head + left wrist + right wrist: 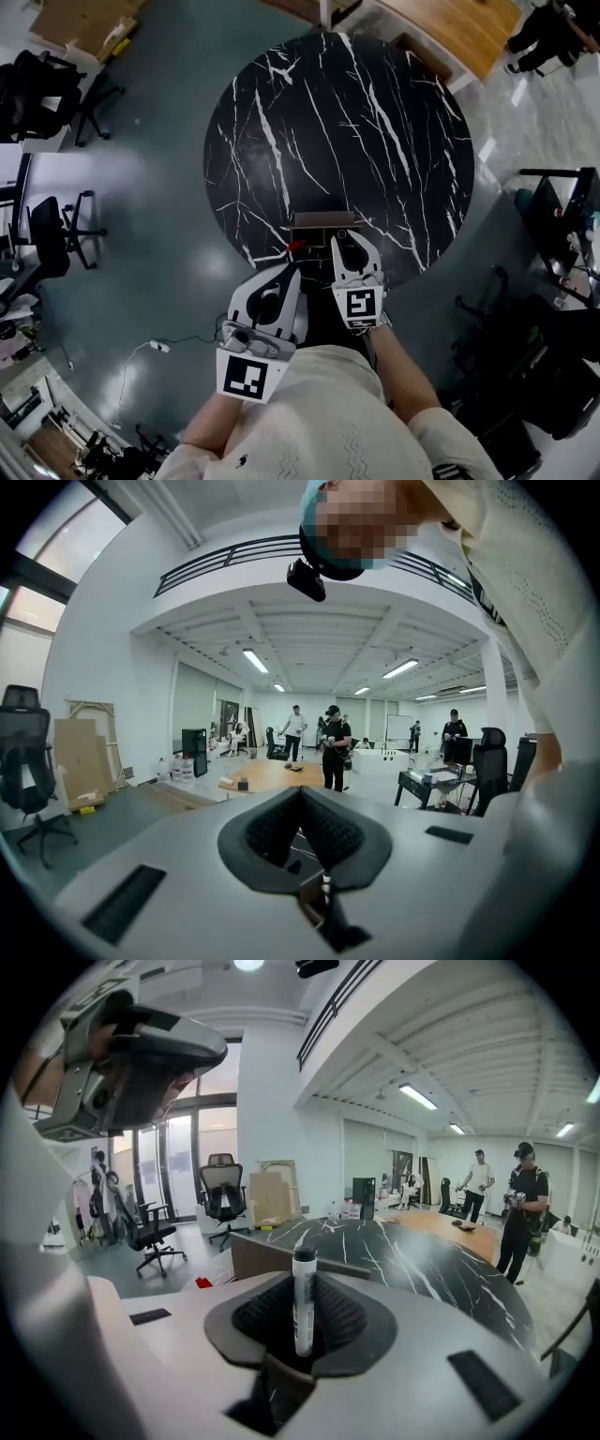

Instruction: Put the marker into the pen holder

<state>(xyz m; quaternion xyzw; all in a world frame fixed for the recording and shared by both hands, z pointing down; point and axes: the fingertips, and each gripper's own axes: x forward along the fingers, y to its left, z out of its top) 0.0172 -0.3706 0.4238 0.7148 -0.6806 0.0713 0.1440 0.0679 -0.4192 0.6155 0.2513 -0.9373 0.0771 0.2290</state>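
A white marker (303, 1305) with a black cap stands upright between the pads of my right gripper (302, 1283), which is shut on it. In the head view that gripper (348, 238) hovers at the near edge of the round black marble table (375, 122), just right of the brown box-shaped pen holder (322, 223). The right gripper view shows the holder (255, 1255) just ahead and to the left. My left gripper (292, 272) sits lower and to the left, off the table's edge. Its jaws (301, 803) are shut with nothing between them.
A small red object (296, 245) lies by the holder's left end, at the table's near edge. Office chairs (56, 234) stand on the grey floor at left, and a wooden table (459, 28) is at top right. Several people stand in the room's background (335, 747).
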